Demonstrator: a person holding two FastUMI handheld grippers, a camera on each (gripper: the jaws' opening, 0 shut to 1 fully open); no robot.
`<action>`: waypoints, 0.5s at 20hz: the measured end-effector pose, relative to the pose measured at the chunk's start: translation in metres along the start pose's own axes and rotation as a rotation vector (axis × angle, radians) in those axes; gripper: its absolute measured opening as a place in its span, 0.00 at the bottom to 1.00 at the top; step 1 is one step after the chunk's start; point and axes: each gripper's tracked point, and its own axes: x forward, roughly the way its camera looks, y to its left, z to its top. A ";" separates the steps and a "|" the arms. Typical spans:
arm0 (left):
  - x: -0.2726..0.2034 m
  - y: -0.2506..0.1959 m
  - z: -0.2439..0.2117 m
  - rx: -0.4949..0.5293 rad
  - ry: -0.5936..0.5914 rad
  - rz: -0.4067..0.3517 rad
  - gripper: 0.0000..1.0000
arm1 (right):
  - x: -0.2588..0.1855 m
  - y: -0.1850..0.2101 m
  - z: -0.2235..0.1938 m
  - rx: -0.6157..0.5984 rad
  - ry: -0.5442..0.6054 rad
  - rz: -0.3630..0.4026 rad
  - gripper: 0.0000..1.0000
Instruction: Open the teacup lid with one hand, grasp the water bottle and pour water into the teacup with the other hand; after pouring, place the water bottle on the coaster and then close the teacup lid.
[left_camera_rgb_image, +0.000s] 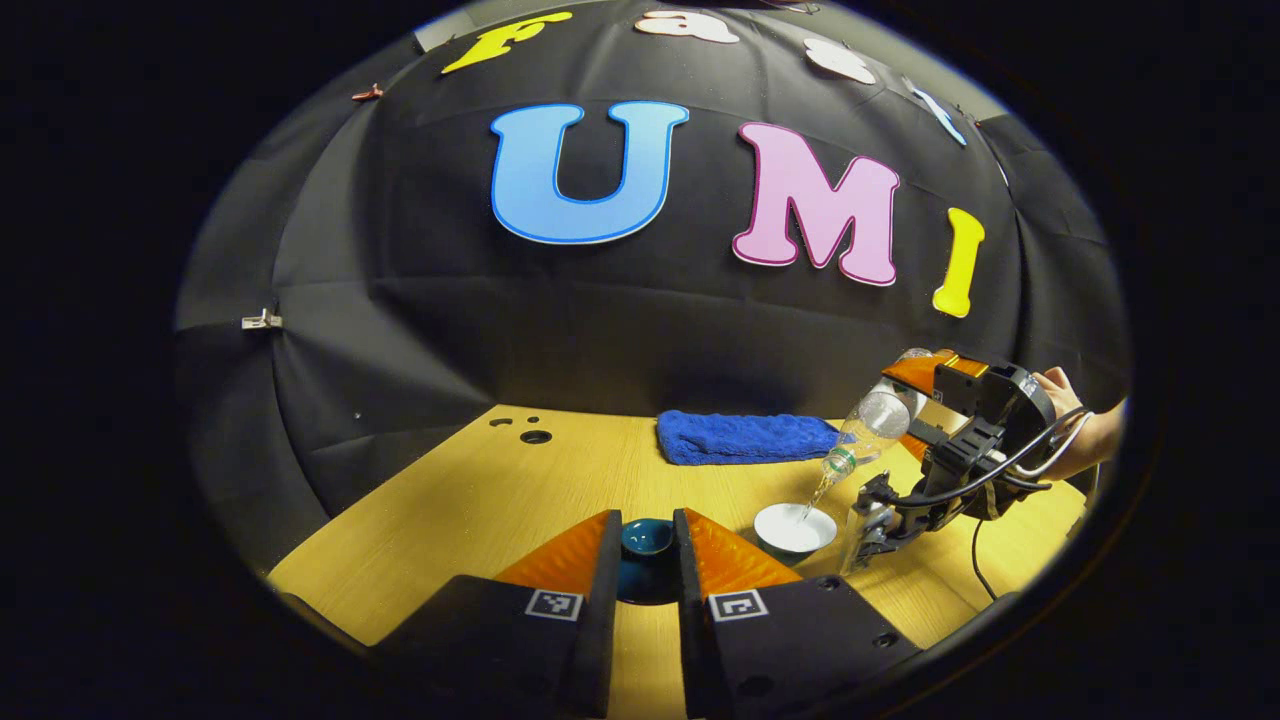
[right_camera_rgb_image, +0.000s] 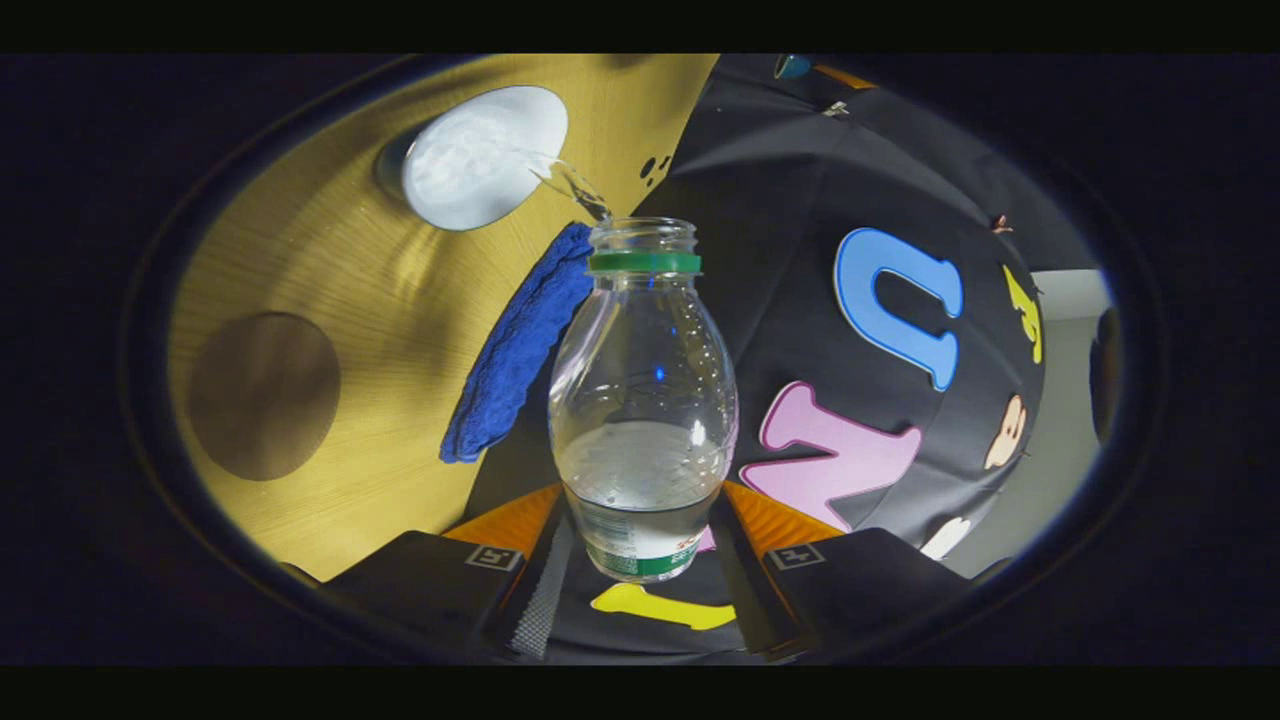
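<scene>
Right gripper (right_camera_rgb_image: 640, 560): fingers pinching the tilted bottle (right_camera_rgb_image: 640, 400), water streaming from its mouth.
Cup (right_camera_rgb_image: 485, 155): sitting on the table (right_camera_rgb_image: 330, 260), taking the stream.
Left gripper (left_camera_rgb_image: 645, 580): fingers pinching the lid (left_camera_rgb_image: 647, 537), beside the cup.
Coaster (right_camera_rgb_image: 263, 395): lying bare.

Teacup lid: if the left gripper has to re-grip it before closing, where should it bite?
On the lid at its rim, fingers either side as now, coming in level from the near table edge. It's a shallow dome, so only the edge gives purchase.
</scene>
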 end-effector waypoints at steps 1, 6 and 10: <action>-0.001 0.001 0.001 -0.002 -0.003 0.002 0.31 | 0.000 -0.004 0.001 -0.015 -0.008 -0.013 0.73; -0.004 0.001 0.002 -0.005 -0.010 0.004 0.31 | 0.002 -0.014 0.007 -0.078 -0.059 -0.056 0.73; -0.005 0.004 0.005 -0.009 -0.024 0.008 0.31 | 0.003 -0.026 0.013 -0.118 -0.081 -0.097 0.73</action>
